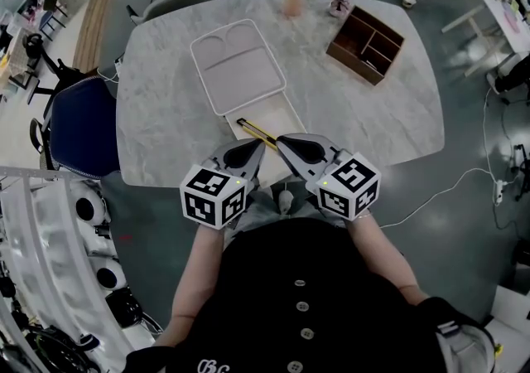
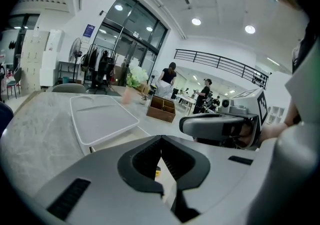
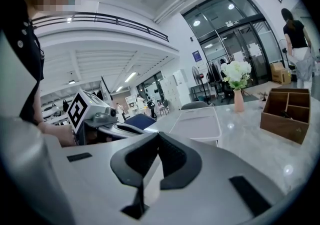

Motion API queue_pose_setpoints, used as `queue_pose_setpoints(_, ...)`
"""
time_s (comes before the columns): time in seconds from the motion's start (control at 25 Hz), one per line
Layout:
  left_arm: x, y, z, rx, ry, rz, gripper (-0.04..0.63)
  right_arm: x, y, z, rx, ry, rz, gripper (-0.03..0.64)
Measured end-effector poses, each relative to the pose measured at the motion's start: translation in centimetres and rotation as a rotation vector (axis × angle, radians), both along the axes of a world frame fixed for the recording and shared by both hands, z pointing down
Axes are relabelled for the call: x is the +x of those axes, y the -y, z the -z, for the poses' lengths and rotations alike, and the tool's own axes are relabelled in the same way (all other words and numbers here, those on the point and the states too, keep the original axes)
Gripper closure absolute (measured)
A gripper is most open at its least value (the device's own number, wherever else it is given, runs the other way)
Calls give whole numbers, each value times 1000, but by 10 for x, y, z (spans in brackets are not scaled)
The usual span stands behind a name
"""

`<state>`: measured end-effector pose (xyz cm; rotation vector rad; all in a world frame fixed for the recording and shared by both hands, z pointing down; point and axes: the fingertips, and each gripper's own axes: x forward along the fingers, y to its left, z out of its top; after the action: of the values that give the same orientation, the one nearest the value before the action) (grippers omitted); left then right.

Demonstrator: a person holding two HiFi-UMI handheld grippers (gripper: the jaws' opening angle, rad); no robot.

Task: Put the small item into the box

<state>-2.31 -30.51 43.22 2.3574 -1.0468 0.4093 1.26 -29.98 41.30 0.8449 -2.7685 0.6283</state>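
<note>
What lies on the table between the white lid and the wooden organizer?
Nothing. In the head view, the stretch of marble table between the white lid and the wooden organizer is bare.

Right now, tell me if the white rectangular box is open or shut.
Open: the white rectangular box has its lid flipped back flat.
</note>
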Motion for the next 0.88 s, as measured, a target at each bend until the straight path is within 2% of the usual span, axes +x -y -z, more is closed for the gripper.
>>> queue_pose_setpoints(0.88, -5, 0, -3, -11, -3, 4, 578, -1, 4, -1, -4, -2, 2, 614)
